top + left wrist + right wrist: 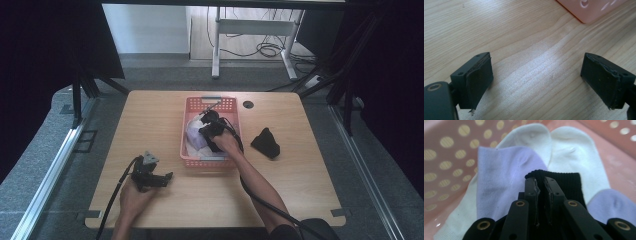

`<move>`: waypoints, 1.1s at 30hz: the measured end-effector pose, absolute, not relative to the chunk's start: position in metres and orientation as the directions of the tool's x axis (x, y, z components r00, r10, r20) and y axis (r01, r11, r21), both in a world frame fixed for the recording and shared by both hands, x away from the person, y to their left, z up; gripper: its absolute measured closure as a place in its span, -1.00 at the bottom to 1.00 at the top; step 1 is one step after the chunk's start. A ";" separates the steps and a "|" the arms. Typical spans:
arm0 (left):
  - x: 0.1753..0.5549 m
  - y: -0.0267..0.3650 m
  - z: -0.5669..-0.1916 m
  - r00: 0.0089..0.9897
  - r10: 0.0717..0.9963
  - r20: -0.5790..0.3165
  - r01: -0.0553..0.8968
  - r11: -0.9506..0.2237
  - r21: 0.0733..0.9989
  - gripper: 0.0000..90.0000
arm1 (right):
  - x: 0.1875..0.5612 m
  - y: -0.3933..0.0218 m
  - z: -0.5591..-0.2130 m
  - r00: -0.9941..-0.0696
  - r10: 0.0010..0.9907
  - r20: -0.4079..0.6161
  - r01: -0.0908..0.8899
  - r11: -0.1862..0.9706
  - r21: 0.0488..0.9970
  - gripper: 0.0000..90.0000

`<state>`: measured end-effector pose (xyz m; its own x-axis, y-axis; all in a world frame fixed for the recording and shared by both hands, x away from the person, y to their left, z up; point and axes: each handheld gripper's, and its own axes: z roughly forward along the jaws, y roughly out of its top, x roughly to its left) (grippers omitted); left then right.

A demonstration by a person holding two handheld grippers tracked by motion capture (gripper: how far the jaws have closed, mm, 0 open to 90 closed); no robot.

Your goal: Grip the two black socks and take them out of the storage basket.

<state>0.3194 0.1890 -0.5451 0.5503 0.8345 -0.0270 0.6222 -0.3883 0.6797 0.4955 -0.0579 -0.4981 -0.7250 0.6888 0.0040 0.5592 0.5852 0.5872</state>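
Right gripper [539, 185]: inside pink basket [190, 106], jaws nipped on black sock [569, 183] atop lilac and white socks. Left gripper [537, 77]: jaws wide, over bare tabletop [529, 37]. No legible writing anywhere.

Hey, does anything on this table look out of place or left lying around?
One black sock lies crumpled on the bare table, right of the pink basket, while the lilac socks and white socks sit inside it. The right tool is shut on another black sock in the basket.
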 end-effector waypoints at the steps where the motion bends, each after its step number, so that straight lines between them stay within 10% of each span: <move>1: 0.319 0.189 -0.545 0.550 0.835 -0.027 0.622 -0.389 0.680 -0.77 | 0.495 -0.059 -0.496 -0.722 0.692 0.003 0.557 0.577 0.597 0.83; 33: 0.320 0.189 -0.545 0.549 0.835 -0.029 0.620 -0.385 0.683 -0.77 | 0.462 -0.090 -0.388 -0.754 0.657 0.005 0.387 0.438 0.812 0.83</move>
